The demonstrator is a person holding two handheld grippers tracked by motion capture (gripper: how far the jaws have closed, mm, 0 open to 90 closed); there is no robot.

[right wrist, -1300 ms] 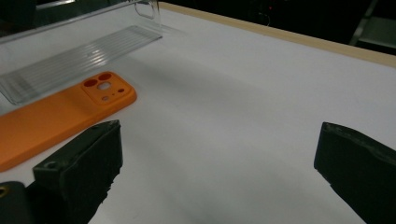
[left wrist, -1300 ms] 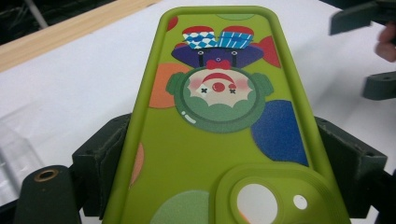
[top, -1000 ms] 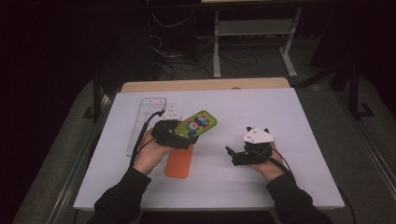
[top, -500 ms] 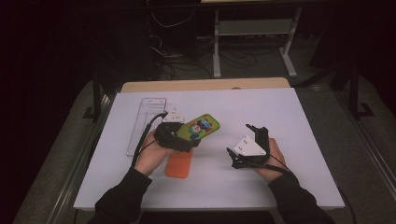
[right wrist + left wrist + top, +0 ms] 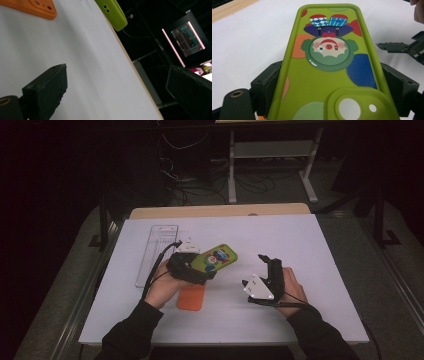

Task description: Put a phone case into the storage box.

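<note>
Between the left gripper's fingers sat the green phone case, clamped across its width near the camera-cutout end, as the left gripper view showed with a black finger pressed to each long edge. Its long axis ran away from that hand, up and to the right across the bench in the high view, and the free end with the clown print pointed toward the open middle of the bench. An orange phone case lay flat on the bench just below the left hand. Off to the right, well apart from the green case, the right gripper stood with its fingers spread wide and nothing between them. Judging by this, the free end lay to the right gripper's left and slightly farther up the bench, so any handover would likely call for a sideways reach toward it. A clear plastic tray rested near the bench's left edge.
</note>
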